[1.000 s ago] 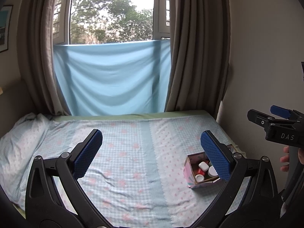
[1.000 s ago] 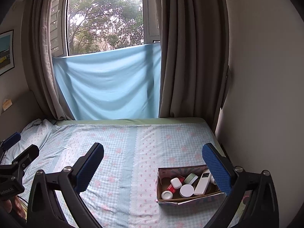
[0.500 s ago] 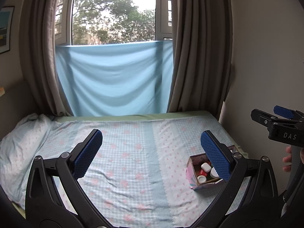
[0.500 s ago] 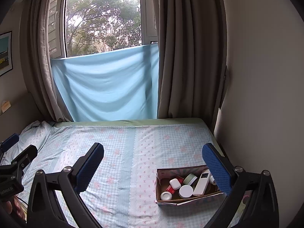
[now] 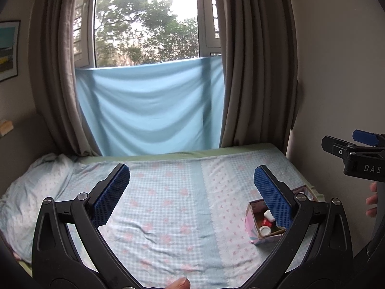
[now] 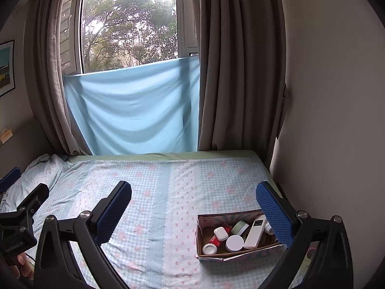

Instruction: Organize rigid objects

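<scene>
Box (image 6: pixel 237 256) (one), six visible items inside

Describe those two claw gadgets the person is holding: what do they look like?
Each is black and wishbone-shaped, with silver rivets at its joints. The left gripper and right gripper both end in two flat fingers faced with blue dimpled pads. The right one has white letters "DAS" printed on its side. Bare fingertips show; no sleeves or cables are visible.

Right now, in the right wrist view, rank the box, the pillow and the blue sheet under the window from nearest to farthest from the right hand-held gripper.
1. Box, lower right on the bed, beside the right hand-held gripper.
2. Pillow, far left.
3. Blue sheet, hanging beyond the bed.
</scene>
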{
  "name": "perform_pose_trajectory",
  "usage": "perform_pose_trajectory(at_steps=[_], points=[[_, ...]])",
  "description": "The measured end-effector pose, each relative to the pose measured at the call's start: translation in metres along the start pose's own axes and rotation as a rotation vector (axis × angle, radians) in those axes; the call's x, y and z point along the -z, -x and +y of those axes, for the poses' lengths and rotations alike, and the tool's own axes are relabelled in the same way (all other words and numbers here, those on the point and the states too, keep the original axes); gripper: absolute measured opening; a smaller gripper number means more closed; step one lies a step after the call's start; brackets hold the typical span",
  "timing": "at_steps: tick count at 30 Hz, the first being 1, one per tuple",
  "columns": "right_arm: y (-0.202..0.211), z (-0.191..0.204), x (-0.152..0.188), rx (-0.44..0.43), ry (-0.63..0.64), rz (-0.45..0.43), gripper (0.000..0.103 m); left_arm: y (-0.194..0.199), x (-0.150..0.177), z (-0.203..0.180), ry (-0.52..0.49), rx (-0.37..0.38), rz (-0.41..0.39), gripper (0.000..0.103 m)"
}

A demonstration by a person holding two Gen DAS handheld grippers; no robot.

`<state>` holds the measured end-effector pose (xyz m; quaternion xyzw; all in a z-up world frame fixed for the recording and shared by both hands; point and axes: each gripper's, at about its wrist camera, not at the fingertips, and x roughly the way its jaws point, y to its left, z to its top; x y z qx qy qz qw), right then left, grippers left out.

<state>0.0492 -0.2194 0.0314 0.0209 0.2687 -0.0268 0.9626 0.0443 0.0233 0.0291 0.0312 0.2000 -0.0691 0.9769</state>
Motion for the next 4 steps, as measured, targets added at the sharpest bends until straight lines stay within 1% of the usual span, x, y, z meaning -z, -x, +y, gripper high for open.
perform_pose_trajectory(at_steps=[4], points=[[-0.0016,0.0014,-0.0008,0.004,0.001,0.008,0.103,0.0003,0.0000,0.0037,0.026,0.020,-0.005,0.103]])
